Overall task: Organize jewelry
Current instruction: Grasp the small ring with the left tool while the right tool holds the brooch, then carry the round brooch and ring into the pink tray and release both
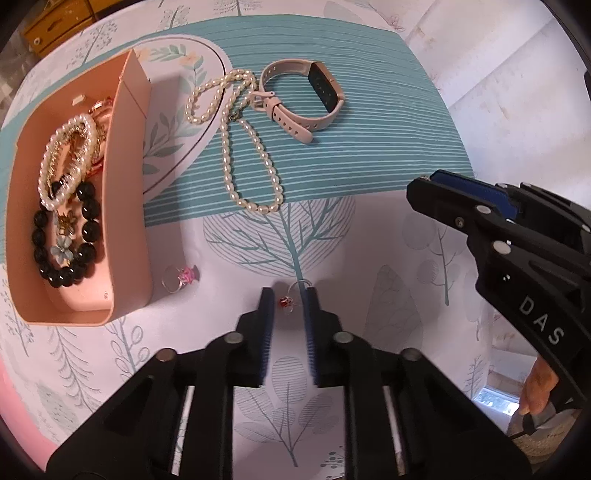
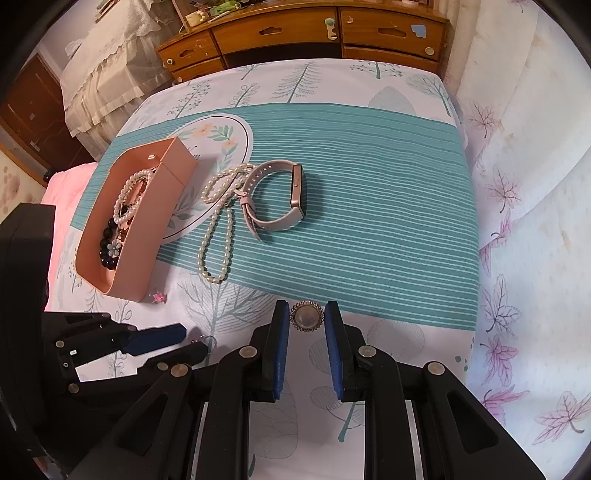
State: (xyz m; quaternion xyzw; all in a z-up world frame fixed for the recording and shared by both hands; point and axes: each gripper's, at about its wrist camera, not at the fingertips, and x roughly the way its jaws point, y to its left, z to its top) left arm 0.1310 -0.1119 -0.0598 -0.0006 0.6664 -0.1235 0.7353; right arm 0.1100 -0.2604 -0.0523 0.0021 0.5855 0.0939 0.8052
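A pink box (image 1: pixel 127 206) at the left holds a pearl bracelet (image 1: pixel 66 155) and a black bead bracelet (image 1: pixel 86 229); the box also shows in the right wrist view (image 2: pixel 144 236). A pearl necklace (image 1: pixel 251 162) and a pink-strapped watch (image 1: pixel 295 96) lie on the teal cloth. My left gripper (image 1: pixel 289 301) is open, its fingertips on either side of a silver ring with a red stone (image 1: pixel 286 301). A ring with a pink stone (image 1: pixel 181 278) lies beside the box. My right gripper (image 2: pixel 306 317) is open around a round gold-rimmed brooch (image 2: pixel 306 317).
The bed's patterned sheet (image 2: pixel 406 92) carries a teal striped cloth (image 2: pixel 369 221) with a round floral patch (image 2: pixel 221 140). A wooden dresser (image 2: pixel 314 33) stands beyond the bed. A pale curtain (image 2: pixel 535 147) hangs at the right.
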